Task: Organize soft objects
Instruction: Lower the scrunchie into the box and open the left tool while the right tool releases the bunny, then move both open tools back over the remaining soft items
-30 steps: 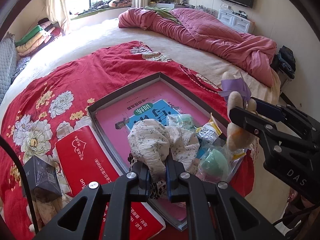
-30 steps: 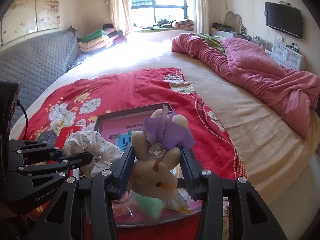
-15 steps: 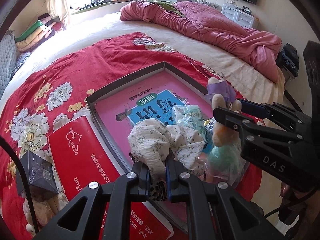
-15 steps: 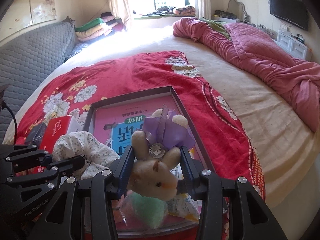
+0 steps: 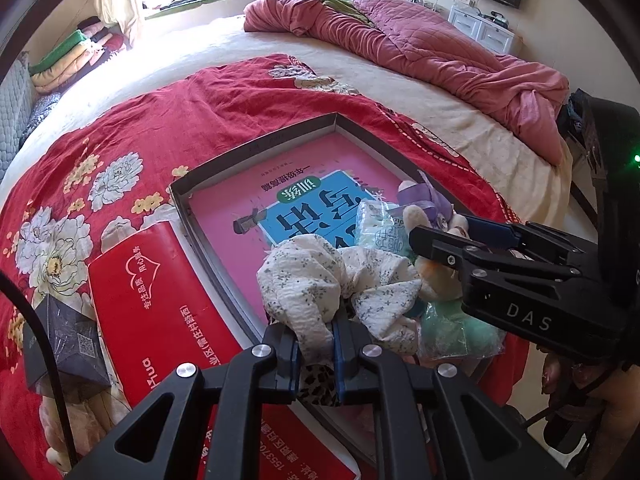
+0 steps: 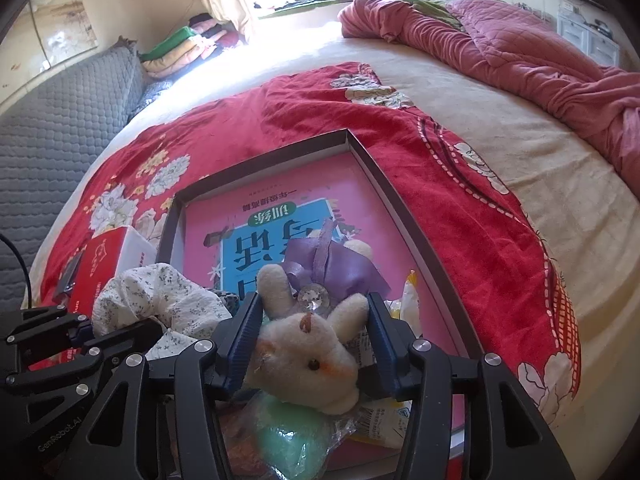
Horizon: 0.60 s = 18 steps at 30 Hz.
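Over tray (image 6: 404,216) — 2 grippers, side by side

Crinkled floral cloth on the scrunchie (image 5: 320,280), fuzzy plush on the bunny (image 6: 308,356) with a satin bow (image 6: 332,264). Glossy pink book (image 6: 280,220), matt dark tray (image 6: 400,200), crinkly clear plastic wrappers (image 5: 456,332).

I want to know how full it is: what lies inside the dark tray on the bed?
Inside the tray lies a pink book; on it, near the front, sit wrapped packets and a green item in plastic. The plush rabbit and floral cloth, both gripped, hide the rest.
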{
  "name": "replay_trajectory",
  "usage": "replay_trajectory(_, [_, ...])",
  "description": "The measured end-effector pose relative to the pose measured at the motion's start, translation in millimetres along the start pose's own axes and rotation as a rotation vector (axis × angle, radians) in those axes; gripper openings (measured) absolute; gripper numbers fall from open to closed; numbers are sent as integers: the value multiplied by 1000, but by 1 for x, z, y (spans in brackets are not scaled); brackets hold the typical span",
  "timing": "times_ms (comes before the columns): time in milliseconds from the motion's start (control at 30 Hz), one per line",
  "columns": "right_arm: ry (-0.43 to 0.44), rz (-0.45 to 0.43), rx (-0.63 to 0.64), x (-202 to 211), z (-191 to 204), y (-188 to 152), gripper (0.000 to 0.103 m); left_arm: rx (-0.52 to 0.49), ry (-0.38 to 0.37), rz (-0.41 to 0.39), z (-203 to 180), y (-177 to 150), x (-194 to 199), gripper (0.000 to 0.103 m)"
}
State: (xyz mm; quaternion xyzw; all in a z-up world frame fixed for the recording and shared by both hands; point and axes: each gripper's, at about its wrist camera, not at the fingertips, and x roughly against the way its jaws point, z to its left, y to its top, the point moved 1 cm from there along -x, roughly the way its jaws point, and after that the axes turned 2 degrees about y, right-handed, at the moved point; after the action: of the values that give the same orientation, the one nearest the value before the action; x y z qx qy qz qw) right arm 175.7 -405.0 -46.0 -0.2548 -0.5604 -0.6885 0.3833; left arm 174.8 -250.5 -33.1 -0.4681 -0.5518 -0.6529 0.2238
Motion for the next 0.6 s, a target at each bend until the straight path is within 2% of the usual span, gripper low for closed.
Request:
replay_trajectory(167, [4,-47,-17,14,-1,3,64,28,-34,-4,3,1,1,17])
replay_trajectory(233, [-2,-60,-20,19,0,4,70,30,-39,-2,4,1,2,25])
replay_trajectory(300, [-13,-77,-15,25,1,4,70,29,-34,-4,3,1,4,34])
replay_trajectory(400, [-22,-101,-11,35,4,5,70,34,-38,-23,4,1,11,40])
replay_trajectory(500, [-25,-127,-3,46,8,6,70,41,-32,-58,7,1,23,50])
replay_trajectory(600, [-22,-156,10,58,15,9,71,49,-34,-90,11,1,36,51])
